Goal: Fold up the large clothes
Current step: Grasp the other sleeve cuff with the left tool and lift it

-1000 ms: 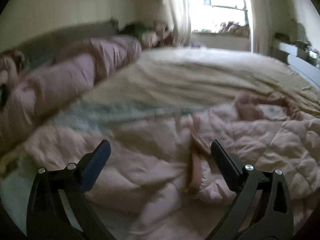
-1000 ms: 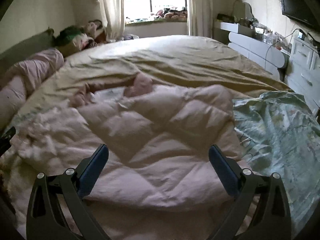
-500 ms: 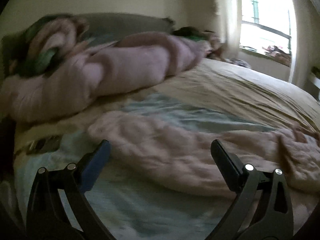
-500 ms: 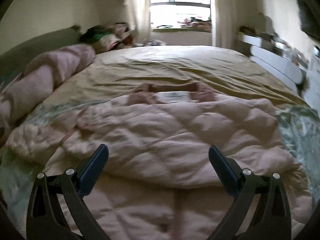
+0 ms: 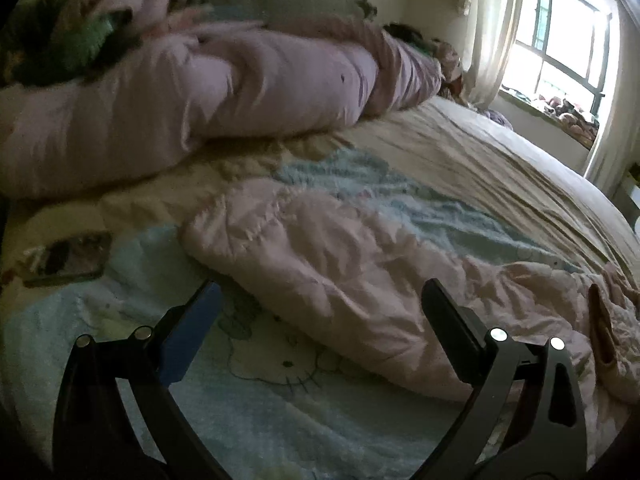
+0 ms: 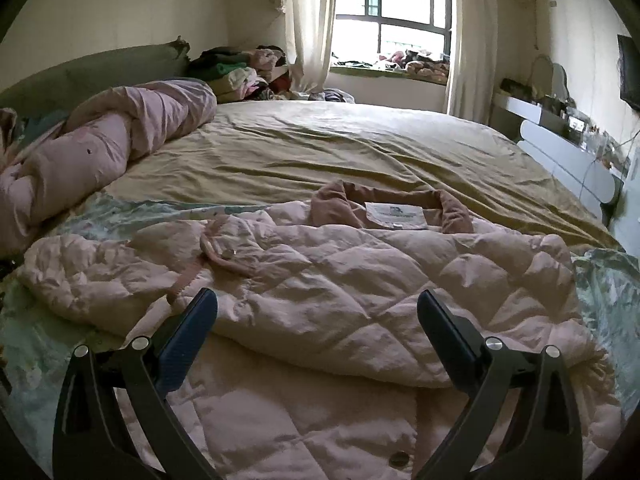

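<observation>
A pale pink quilted jacket (image 6: pixel 340 292) lies spread on the bed, collar and white label (image 6: pixel 394 216) toward the far side. Its left sleeve (image 5: pixel 320 264) stretches out across the blue cartoon blanket (image 5: pixel 280 392). My left gripper (image 5: pixel 320 312) is open and empty, just above the near edge of that sleeve. My right gripper (image 6: pixel 316 320) is open and empty, over the jacket's body near its lower front.
A rolled pink duvet (image 5: pixel 200 92) lies along the headboard at the left. A phone (image 5: pixel 68 258) rests on the blanket near the sleeve end. The tan sheet (image 6: pixel 340 148) covers the far bed. A white dresser (image 6: pixel 568 164) stands at the right.
Both grippers swung left. The left view moved from the jacket's middle to its left sleeve and the duvet. The right view moved from the jacket's right side to its centre.
</observation>
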A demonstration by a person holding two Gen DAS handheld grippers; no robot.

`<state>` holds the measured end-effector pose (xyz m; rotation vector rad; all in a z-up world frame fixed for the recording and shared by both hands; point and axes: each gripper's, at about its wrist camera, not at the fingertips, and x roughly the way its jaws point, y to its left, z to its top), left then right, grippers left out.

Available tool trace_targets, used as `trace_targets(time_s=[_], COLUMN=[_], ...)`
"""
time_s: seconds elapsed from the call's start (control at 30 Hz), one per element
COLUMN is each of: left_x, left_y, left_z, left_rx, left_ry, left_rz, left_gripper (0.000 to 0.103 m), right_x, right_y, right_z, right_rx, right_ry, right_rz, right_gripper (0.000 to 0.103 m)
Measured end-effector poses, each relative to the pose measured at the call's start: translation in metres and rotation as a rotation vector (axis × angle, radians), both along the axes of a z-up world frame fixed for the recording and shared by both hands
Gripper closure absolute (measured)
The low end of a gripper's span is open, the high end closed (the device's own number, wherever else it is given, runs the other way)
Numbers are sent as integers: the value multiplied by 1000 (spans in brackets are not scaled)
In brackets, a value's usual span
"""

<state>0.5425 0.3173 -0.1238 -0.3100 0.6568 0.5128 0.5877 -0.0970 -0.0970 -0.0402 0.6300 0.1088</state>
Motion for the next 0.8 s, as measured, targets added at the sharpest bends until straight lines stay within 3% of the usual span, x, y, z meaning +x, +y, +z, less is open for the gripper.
trace_targets(time_s=[0.23,0.47,0.8], left_x=[3,28,56], left_y=[22,55,93], left_z=[-24,-57,-58], left_rx=[-5,-71,-102], left_ry=[41,113,59], left_rz=[33,34,105], left_gripper=[9,9,9], right_x=[5,6,7], right_y=[13,23,23], right_z=[-1,-5,-5], right_rx=[-23,-56,-67], right_ry=[-10,-7,-24], right_rz=[10,32,30], right_gripper=[4,4,4])
